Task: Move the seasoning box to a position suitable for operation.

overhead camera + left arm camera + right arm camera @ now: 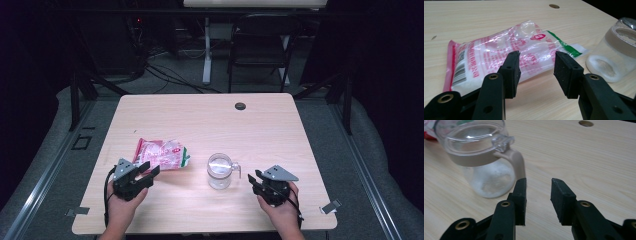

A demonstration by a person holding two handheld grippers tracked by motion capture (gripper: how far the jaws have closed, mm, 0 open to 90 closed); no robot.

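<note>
You are lining up both grippers: the left gripper point(150, 171), jaws half open and empty, is facing the bag point(161, 153) lying left of the jar point(220, 171); the right gripper point(253, 180), likewise empty, is nearing its handle point(516, 161). Next, probably close on each.

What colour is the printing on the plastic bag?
Mostly red on clear plastic, with a green stripe near one end of the bag; the left gripper view shows it best.

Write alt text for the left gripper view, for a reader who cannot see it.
Two black jaws of the left gripper stand open just short of a clear plastic bag with red print and white powder, lying flat on a light wooden table. At the right edge stands a clear jar with a little white powder at the bottom.
</note>
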